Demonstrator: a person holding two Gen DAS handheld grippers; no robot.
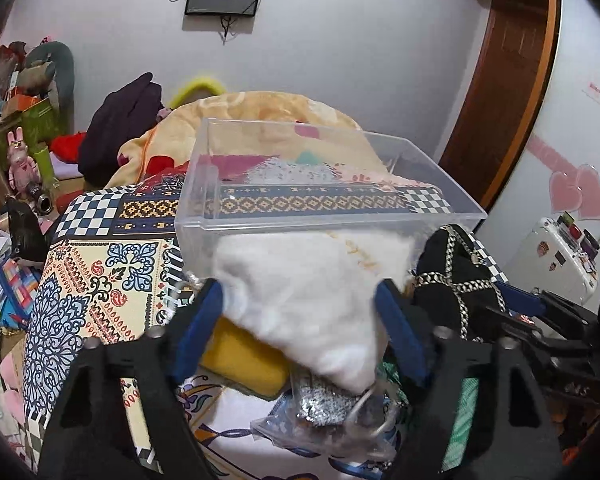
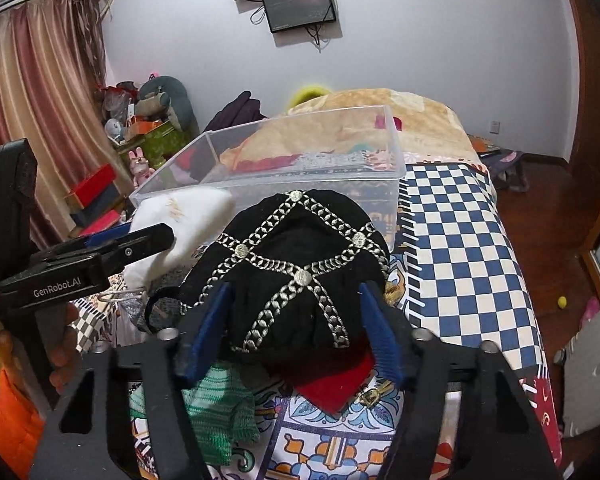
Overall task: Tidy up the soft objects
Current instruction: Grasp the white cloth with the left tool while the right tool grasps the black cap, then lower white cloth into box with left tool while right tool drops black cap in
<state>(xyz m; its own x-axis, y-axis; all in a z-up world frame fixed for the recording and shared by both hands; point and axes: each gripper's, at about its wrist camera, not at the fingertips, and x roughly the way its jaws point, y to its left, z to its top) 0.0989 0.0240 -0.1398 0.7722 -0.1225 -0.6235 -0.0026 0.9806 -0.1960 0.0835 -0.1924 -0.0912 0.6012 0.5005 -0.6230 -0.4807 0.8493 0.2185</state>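
Observation:
My left gripper (image 1: 300,296) is shut on a white fluffy cloth (image 1: 300,300), held above the bed just in front of a clear plastic bin (image 1: 328,216). My right gripper (image 2: 294,300) is shut on a black cap with silver chain pattern (image 2: 296,264), also lifted near the bin's (image 2: 268,176) front wall. The white cloth (image 2: 180,220) and left gripper (image 2: 132,240) show at the left in the right wrist view. The cap (image 1: 456,280) shows at right in the left wrist view. A yellow cloth (image 1: 240,360), a green knit (image 2: 216,404) and a red cloth (image 2: 332,380) lie below.
The bin stands on a patterned bedspread (image 2: 460,240), with a folded beige blanket (image 1: 260,116) behind it. A plastic bag with glittery items (image 1: 328,412) lies under the left gripper. Cluttered shelves and toys (image 1: 20,120) stand to the left. A white suitcase (image 1: 560,256) is at right.

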